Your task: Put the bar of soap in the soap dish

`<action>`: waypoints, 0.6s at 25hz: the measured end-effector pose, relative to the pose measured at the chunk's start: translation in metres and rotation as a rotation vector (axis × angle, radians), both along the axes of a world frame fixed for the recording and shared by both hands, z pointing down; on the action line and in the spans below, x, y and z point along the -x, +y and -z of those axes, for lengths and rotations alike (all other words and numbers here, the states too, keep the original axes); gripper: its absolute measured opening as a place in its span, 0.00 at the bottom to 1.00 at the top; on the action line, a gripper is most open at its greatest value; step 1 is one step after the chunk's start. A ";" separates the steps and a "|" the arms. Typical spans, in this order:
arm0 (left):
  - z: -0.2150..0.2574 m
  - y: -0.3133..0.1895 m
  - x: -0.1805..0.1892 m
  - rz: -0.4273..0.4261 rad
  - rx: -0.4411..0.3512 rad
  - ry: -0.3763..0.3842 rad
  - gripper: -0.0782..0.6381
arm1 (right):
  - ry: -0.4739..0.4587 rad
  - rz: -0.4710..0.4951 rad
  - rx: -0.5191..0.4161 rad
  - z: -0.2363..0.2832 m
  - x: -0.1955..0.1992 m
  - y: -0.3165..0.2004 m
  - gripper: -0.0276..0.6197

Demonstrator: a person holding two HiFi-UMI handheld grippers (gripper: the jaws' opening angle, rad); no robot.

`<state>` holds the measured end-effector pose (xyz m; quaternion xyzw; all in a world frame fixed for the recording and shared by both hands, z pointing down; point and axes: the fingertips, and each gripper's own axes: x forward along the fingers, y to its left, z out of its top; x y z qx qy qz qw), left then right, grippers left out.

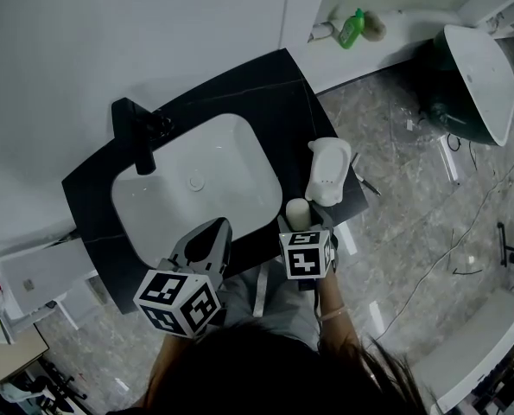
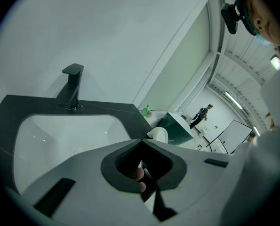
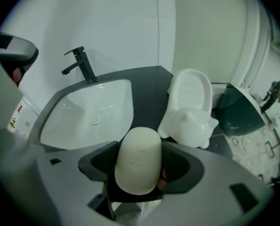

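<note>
At the worktop's (image 1: 274, 85) front edge, near its right corner, the right gripper (image 1: 300, 225) is tipped steeply downward. Its jaws are spread wide to either side of the bar of soap (image 3: 139, 160), which fills nearly the whole gap between them. The forearm (image 1: 330, 305) behind it runs straight back toward the person. The left gripper (image 1: 212, 232) hangs at a shallower tilt over the front rim of the white basin (image 1: 239, 158), its jaws closed together. Just beyond the bar stands the white soap dish (image 1: 329, 164), against the worktop's right edge. A black tap (image 1: 142, 137) rises at the back edge, behind the basin. Off the worktop, a green bottle (image 1: 352, 28) sits by the wall and a second basin (image 1: 481, 76) sits out on the floor. From the head view the bar's near end is covered by the right gripper's marker cube (image 1: 307, 255), and dark hair cuts off both arms at the bottom.
</note>
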<state>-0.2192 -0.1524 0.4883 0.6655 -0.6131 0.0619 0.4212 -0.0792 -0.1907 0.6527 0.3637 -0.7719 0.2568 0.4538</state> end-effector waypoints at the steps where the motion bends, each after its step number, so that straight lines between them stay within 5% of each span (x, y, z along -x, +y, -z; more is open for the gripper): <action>1: 0.001 0.000 0.001 0.002 -0.005 -0.001 0.10 | -0.009 0.005 -0.002 0.003 0.000 0.000 0.52; 15: 0.049 -0.014 -0.012 -0.012 -0.134 -0.004 0.10 | -0.146 -0.001 -0.191 0.107 0.003 -0.026 0.52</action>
